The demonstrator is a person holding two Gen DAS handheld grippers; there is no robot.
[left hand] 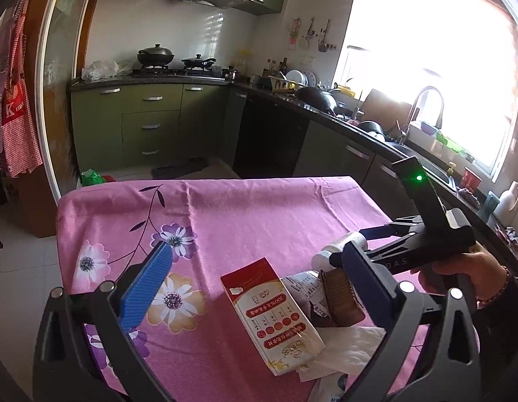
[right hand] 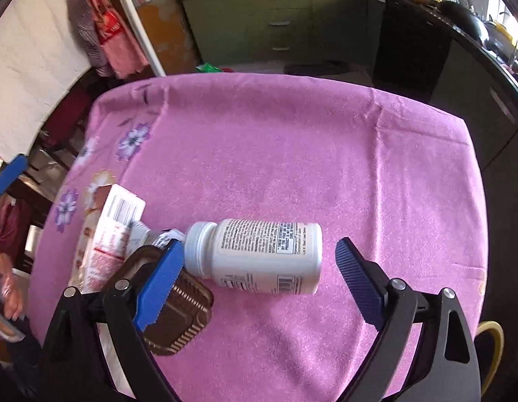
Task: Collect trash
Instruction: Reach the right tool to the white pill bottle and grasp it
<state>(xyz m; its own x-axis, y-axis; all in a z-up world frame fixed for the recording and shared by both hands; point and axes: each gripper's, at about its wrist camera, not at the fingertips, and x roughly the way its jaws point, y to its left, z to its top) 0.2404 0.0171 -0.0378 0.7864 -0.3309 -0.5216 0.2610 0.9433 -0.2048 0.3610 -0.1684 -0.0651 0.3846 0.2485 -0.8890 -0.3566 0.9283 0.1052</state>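
- The right hand-held gripper point(right hand: 260, 264) hangs open, its blue pads either side of the white pill bottle point(right hand: 259, 256), which lies sideways, ready for pinching.
- The left hand-held gripper point(left hand: 259, 274) gapes open over the red-and-white carton point(left hand: 275, 315).
- Beyond both, bare pink surface point(right hand: 309, 140).

Pink floral tablecloth point(right hand: 292, 154), green cabinets point(left hand: 151, 124), stovetop pots point(left hand: 155, 55)

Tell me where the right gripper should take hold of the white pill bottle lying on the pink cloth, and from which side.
Grip the white pill bottle across the middle of its labelled body, coming down from above. It lies on its side, cap toward the brown tray, so the round body offers two opposite curved sides. The right gripper is open and probably wide enough; turning it so the fingers close across the width, not the length, looks safest.
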